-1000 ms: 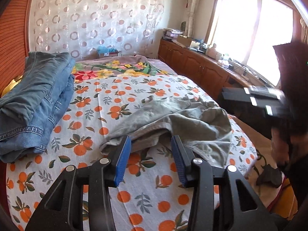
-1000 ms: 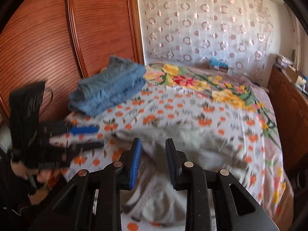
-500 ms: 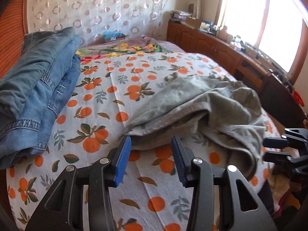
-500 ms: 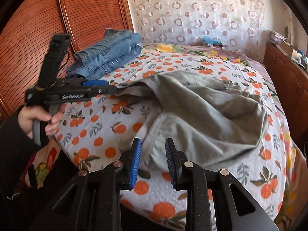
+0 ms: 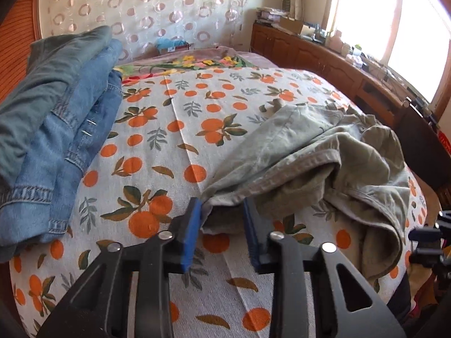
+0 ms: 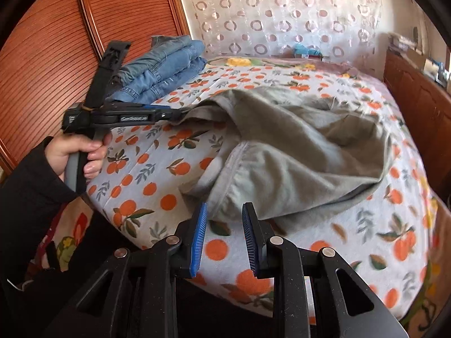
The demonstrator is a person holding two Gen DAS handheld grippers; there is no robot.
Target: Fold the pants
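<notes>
The left gripper (image 5: 222, 225) is closing its jaws around a corner of the grey-green pants (image 5: 304, 166); the cloth edge sits between the blue pads (image 5: 193, 231), and the left pad looks to touch it, though whether both pads already press on it cannot be told from the left wrist view. Seen from the right wrist view, that same gripper (image 6: 174, 114) lies nearly level with its tips at the pants' hem, which is drawn out toward it, and a hand (image 6: 76, 152) in a dark sleeve (image 6: 25, 197) grips its handle. The right gripper (image 6: 224, 225) has its jaws parted with a gap between them, and another edge of the pants (image 6: 296, 152) sits just at the mouth of that gap, not clearly pinched (the pads stand apart from the fabric on both sides). The pants lie crumpled and bunched on the near half of the bed, on a bedspread (image 5: 174, 129) printed with oranges and leaves. Well to the left of the pants rests a stack of folded denim (image 5: 59, 107), close to a reddish wooden ribbed panel (image 6: 42, 64). Behind the bed hangs a curtain (image 5: 157, 8) with ring patterns, and along the right side runs a wooden cabinet (image 5: 324, 59) below a bright window (image 5: 389, 25).
</notes>
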